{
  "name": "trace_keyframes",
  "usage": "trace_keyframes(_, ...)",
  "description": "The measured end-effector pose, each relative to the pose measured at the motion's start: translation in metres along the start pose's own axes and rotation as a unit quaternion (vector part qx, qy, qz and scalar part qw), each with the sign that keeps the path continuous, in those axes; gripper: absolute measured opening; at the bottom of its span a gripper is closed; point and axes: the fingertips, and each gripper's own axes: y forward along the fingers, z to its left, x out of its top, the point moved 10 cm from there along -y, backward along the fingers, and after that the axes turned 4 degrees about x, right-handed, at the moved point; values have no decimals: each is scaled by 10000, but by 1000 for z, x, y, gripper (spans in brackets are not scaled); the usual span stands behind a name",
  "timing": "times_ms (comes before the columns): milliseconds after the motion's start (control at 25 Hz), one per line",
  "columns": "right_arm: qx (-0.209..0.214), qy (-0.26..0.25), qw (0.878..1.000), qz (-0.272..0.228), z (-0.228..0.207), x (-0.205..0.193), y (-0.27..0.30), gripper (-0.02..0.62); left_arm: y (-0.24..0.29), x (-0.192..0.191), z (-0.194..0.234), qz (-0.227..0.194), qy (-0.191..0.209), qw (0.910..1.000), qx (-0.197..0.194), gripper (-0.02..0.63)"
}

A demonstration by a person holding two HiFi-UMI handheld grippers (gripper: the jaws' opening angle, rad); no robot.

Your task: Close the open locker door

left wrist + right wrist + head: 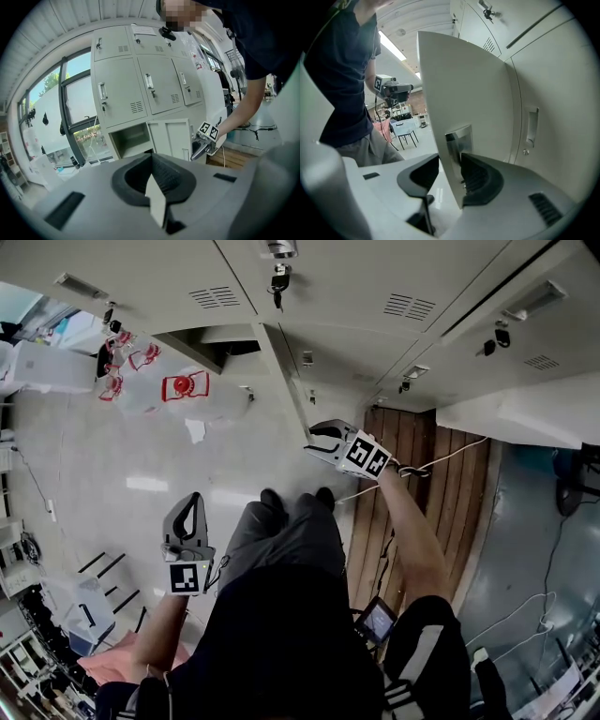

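Observation:
The open locker door [286, 381] juts out from the grey lockers, edge-on in the head view, beside its empty compartment [211, 345]. My right gripper [316, 439] is at the door's free edge. In the right gripper view the door [459, 89] stands between the jaws of this gripper [450, 176], at the metal handle recess [457, 140]. The right pad lies against the panel and the left pad stands apart from it. My left gripper [192, 507] hangs low over the floor, shut and empty. Its own view shows the door [168, 138], the compartment [133, 139] and the right gripper [202, 149].
Clear plastic bags with red print [183, 385] lie on the pale floor left of the lockers. A wooden platform [412, 484] with a white cable runs along the right. A key hangs in an upper locker [278, 282]. The person's legs are between the grippers.

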Motion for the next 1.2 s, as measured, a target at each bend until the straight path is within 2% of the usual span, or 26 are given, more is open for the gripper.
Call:
trace_keyframes(240,273,-119,9995,126,6,12,23,140,-4,-4,7,-32,-55,9999,96,3)
trace_keyframes(560,193,-333,9990,205,19,33,76,120,-12,-13,29,-53,-217,9986,480,3)
trace_keyframes(680,86,-389,9990,191,20,43,101,112,-18,-16,38,-47,-259,9971,708,3)
trace_keyframes(960,-294,-164,9994,82,15,64,148,107,-25,-16,63,-19,-281,9910,1307,3)
trace_keyframes(1080,-493,-53,9988,33,13,74,164,106,-22,-16,73,-132,-394,9900,1349,3)
trace_keyframes(1200,-677,3,9977,-15,10,81,177,104,-14,-21,84,-245,-507,9914,1182,3)
